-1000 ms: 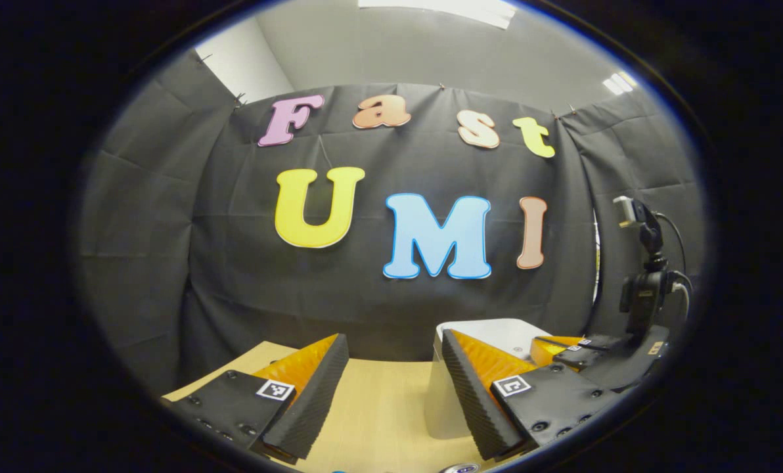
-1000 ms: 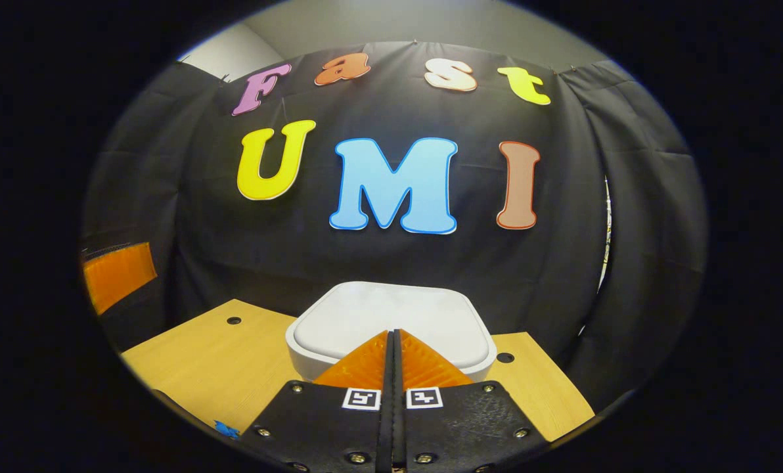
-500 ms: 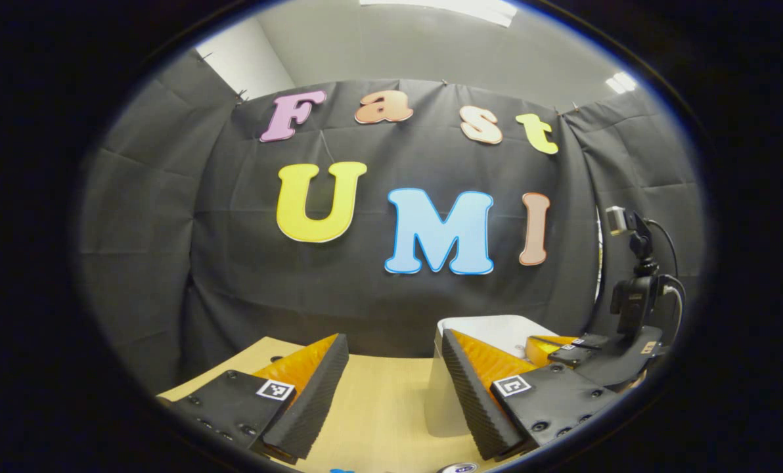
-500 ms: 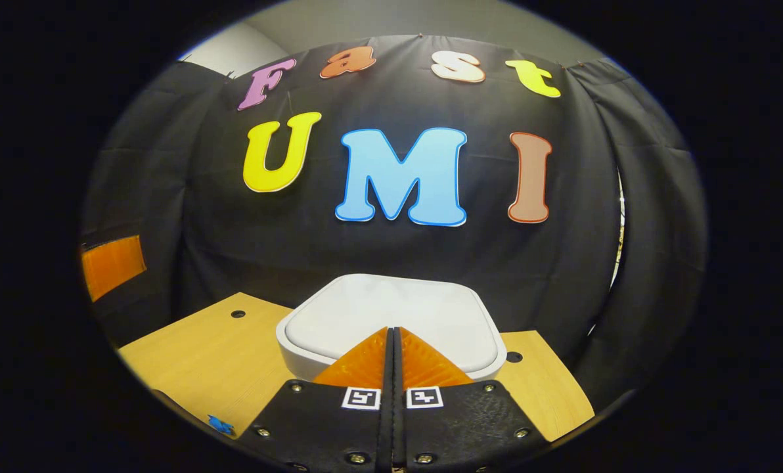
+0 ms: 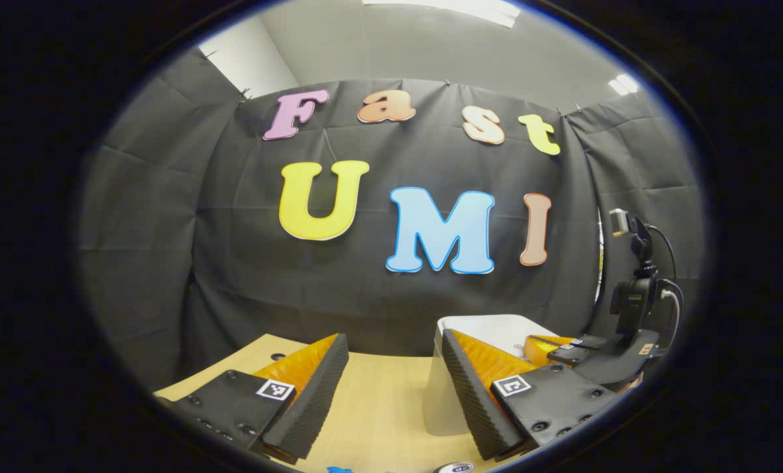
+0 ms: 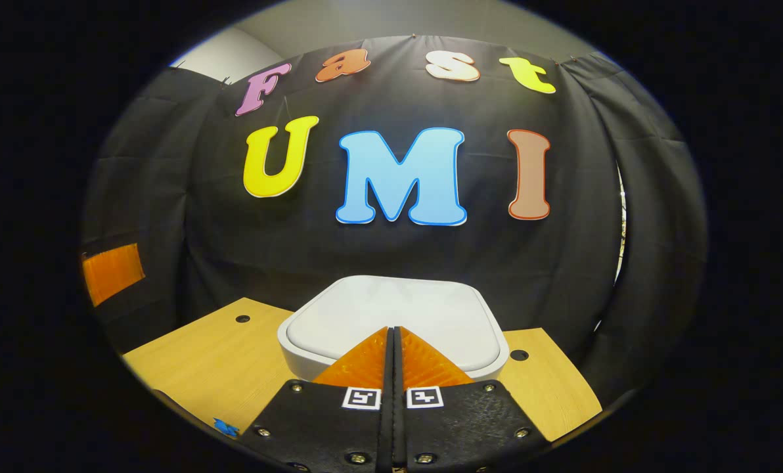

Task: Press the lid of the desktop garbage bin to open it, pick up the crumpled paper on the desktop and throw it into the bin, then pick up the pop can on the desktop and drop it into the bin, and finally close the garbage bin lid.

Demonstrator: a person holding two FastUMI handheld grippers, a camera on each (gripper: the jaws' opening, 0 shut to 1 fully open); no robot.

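Right gripper [image 6: 393, 332]: fingers pressed together, nothing between them; tips sat over the near edge of the lid [image 6: 398, 312] at 6 o'clock in the right gripper view. Whether the tips actually touched the lid could not be told. In the left gripper view the same tool [image 5: 565, 348] lay at 4 o'clock, low over the bin's top.

Garbage bin [image 6: 299, 351]: pale, rounded-square, lid down and flush; stood on the wooden desktop [image 6: 201, 368] near the back wall. In the left gripper view its side wall [image 5: 437, 401] stood just behind that gripper's own right finger.

Left gripper [image 5: 391, 387]: fingers spread wide, holding nothing, hovering above bare desktop [image 5: 378, 407] at 6 o'clock.

Pop can [image 5: 456, 468]: only a sliver of a round metal top at the lower rim of the left gripper view, about 5 o'clock; identity judged, not certain.

Crumpled paper: location could not be told.

Blue scrap [image 6: 224, 427]: small, on the desktop at 7 o'clock in the right gripper view; nature unclear.

Step in hand, as judged: the first, pressing the lid to open it. The next move likely called for a firm downward push with the closed tips, then a lift clear so the lid could spring up.
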